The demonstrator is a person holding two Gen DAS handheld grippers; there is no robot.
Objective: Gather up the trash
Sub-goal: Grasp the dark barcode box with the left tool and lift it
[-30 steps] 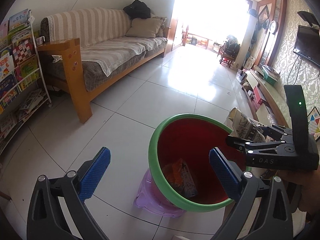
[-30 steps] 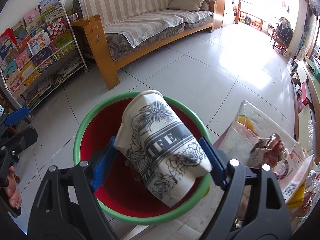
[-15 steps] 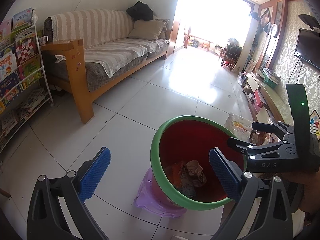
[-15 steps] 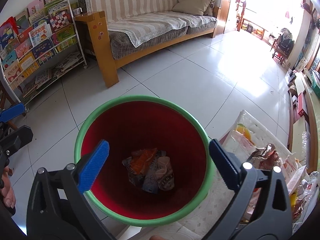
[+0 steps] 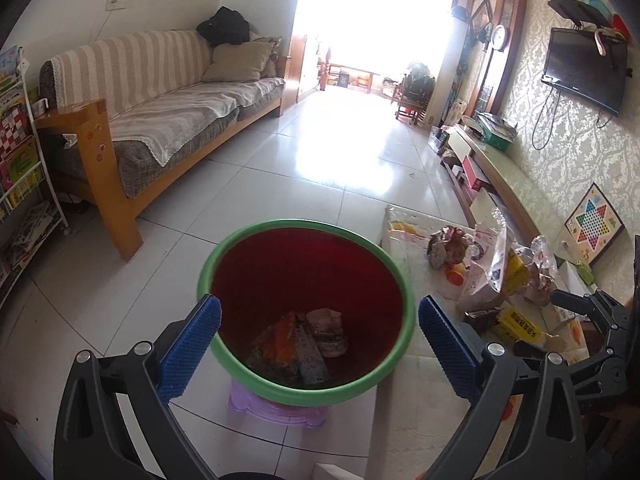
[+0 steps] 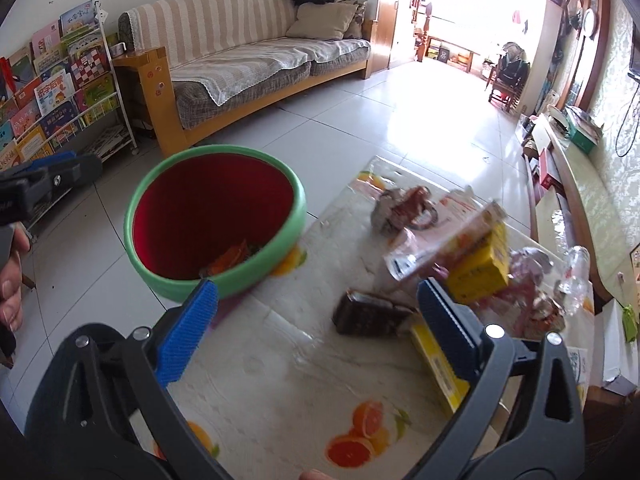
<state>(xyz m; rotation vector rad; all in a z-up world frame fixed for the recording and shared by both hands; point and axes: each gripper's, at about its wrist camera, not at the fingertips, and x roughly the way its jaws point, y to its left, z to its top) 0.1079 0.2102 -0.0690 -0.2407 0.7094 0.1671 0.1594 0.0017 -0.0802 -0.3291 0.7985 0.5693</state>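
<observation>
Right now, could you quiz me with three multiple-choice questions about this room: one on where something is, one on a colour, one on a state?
1. Where does the bin stand?
A. on the sofa
B. on a purple stool
C. on the TV shelf

2. What colour is the bin's inside?
A. red
B. blue
C. white

3. What is between the right tool's pads?
A. a paper cup
B. a yellow box
C. nothing

Answers:
1 B, the purple stool shows under the bin.
2 A, the wall inside the green rim is red.
3 C, the pads stand wide apart over the table, gripping nothing.
</observation>
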